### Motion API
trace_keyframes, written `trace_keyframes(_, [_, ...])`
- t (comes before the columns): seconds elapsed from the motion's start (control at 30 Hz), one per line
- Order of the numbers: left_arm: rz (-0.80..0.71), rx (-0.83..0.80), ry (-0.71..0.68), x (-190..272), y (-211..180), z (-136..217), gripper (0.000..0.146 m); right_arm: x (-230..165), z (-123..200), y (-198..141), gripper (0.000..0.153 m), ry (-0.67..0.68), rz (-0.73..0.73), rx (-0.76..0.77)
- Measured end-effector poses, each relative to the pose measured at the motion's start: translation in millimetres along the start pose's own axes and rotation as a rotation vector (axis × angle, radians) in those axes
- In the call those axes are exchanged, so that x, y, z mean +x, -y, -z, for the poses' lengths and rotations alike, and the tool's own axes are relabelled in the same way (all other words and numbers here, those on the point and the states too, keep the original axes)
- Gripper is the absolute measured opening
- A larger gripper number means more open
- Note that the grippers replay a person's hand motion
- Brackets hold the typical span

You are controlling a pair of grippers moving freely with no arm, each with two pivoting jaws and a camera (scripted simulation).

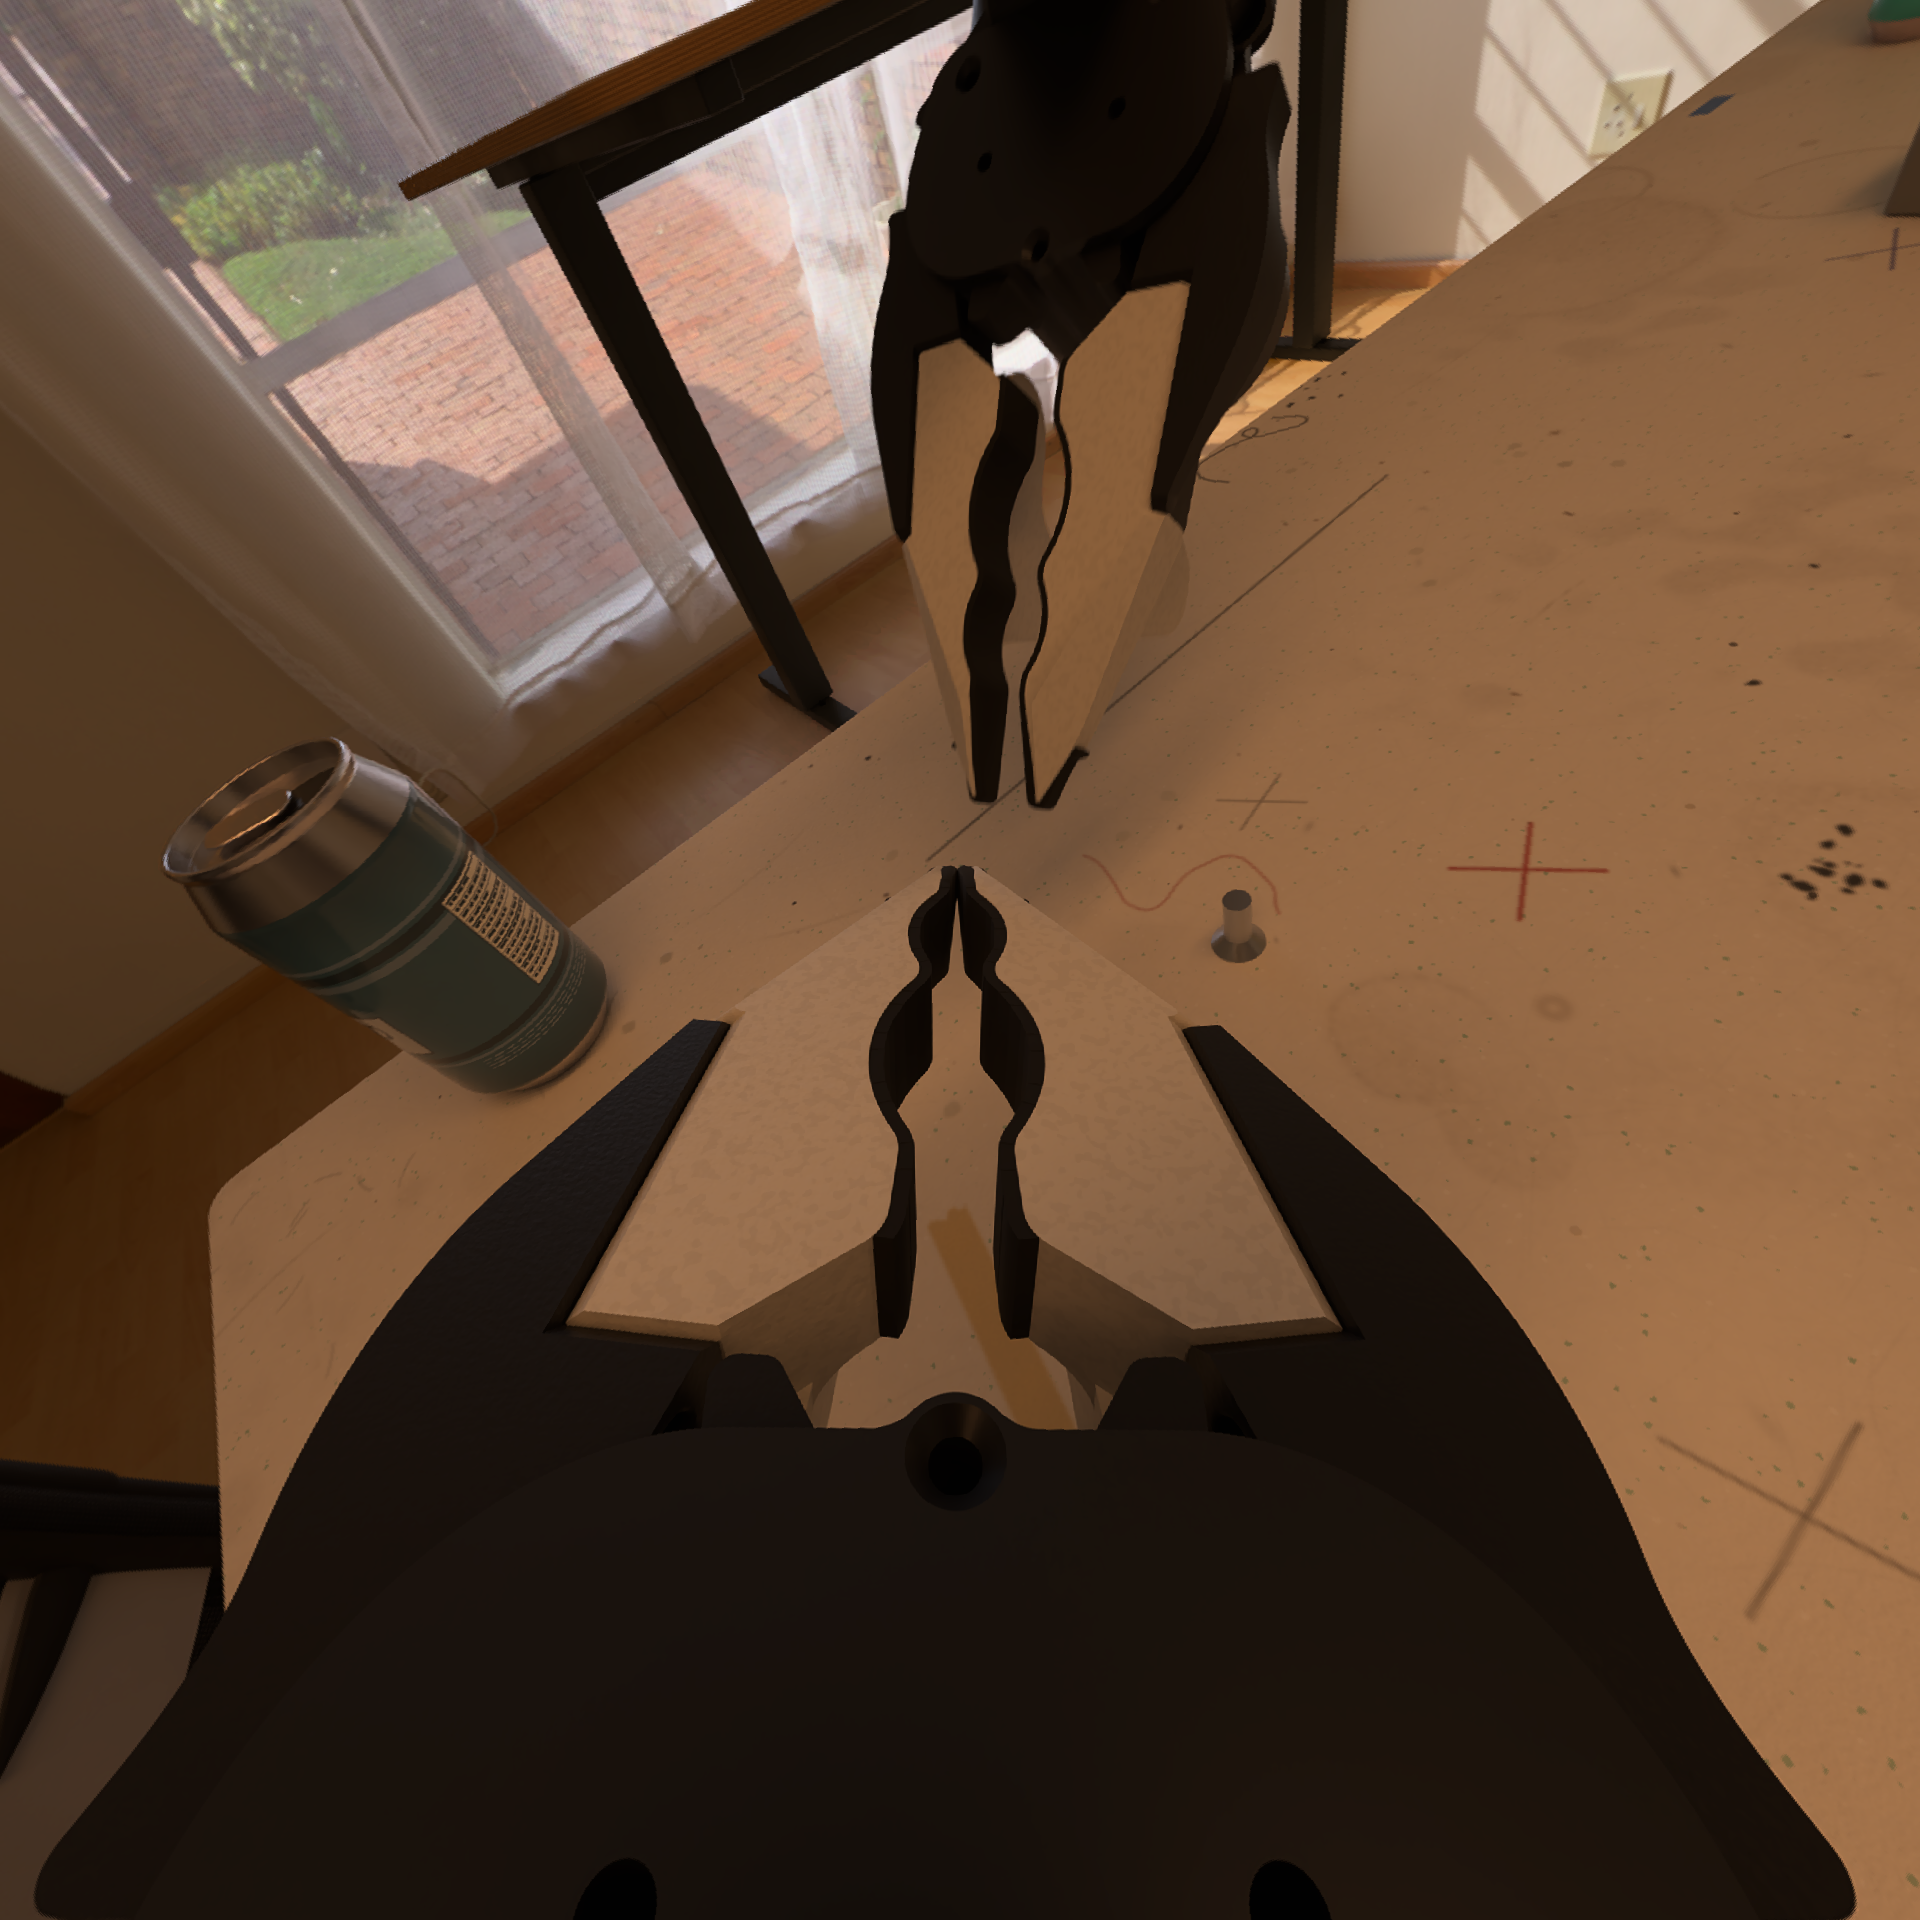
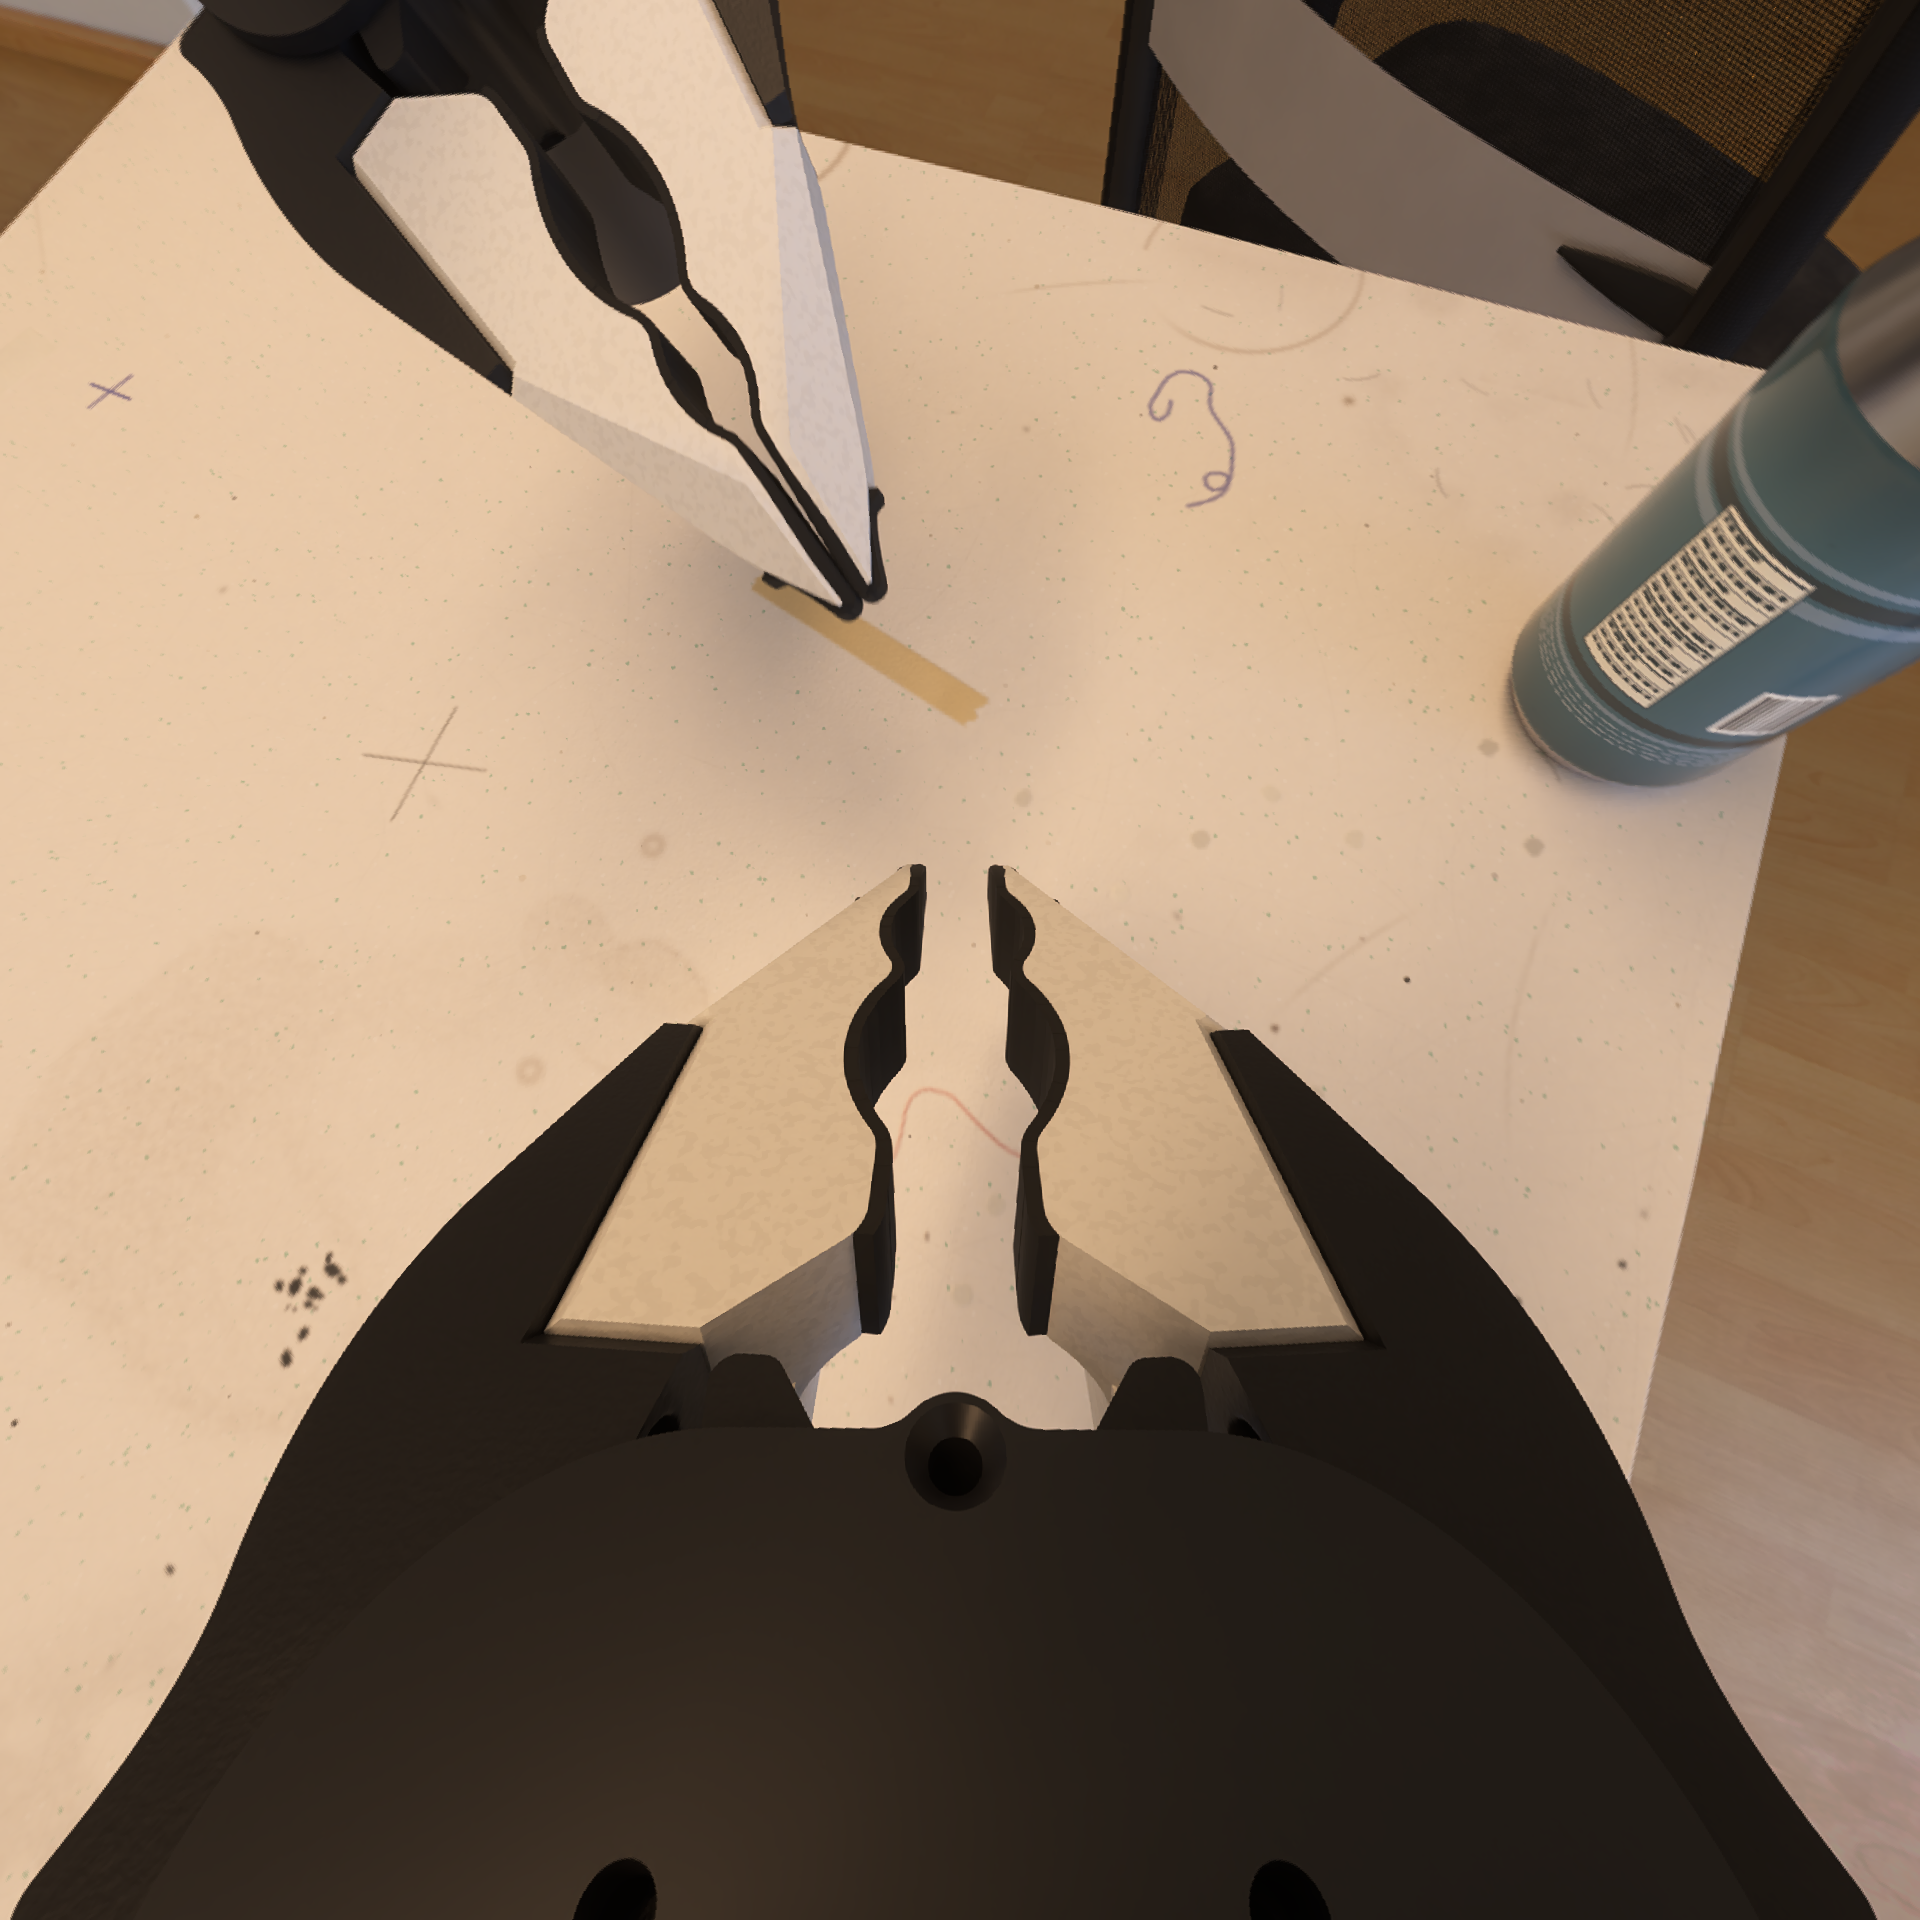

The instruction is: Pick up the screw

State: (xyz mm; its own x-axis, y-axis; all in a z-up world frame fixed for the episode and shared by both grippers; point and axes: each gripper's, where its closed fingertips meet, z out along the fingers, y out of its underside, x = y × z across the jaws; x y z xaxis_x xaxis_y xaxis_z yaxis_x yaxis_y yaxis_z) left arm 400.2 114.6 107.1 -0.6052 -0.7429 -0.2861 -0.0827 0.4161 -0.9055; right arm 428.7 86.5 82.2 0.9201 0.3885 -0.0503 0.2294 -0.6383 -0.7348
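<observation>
Screw [image 1: 1236, 925] stands on its flat head, shaft up, on the beige worktop [image 1: 1558, 1143]; small, grey metal, free of both tools. A thin red squiggle is drawn just beside it on its left, and a red cross mark [image 1: 1525, 869] sits further right. Screw shows in the left wrist view only; not seen in the right wrist view.

Left tool [image 1: 958, 875]: tips pressed together, nothing between them, low over the worktop, screw off to its right and slightly ahead. In the right wrist view its tips [image 2: 857, 592] come down at one end of a tan tape strip [image 2: 914, 665]; touching or not, cannot tell.

Right tool [image 2: 954, 871]: narrow gap between tips, holding nothing, red squiggle visible between its fingers. In the left wrist view it [image 1: 1008, 779] points down with tips close to the worktop, beyond the left tool.

Teal can [image 1: 395, 925] with silver top stands near the worktop edge, well apart from the screw. Dark speck cluster [image 1: 1829, 873] further right. Window with sheer curtain behind.
</observation>
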Motion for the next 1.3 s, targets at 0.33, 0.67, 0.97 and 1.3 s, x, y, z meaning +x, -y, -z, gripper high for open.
trace_keyframes(0.33, [0.027, 0.026, 0.028, -10, 2, 9, 0.000, -12, 3, -51, 0.013, 0.127, -0.011, -0.223])
trace_keyframes(0.67, [0.046, 0.050, 0.043, -16, 3, 16, 0.000, -32, -18, -79, 0.022, 0.218, 0.066, -0.387])
trace_keyframes(0.97, [0.044, 0.047, 0.039, -15, 3, 15, 0.000, -41, -12, -79, 0.020, 0.256, 0.103, -0.390])
trace_keyframes(1.3, [0.043, 0.042, 0.031, -13, 2, 14, 0.000, -45, -21, -81, 0.007, 0.269, 0.115, -0.408])
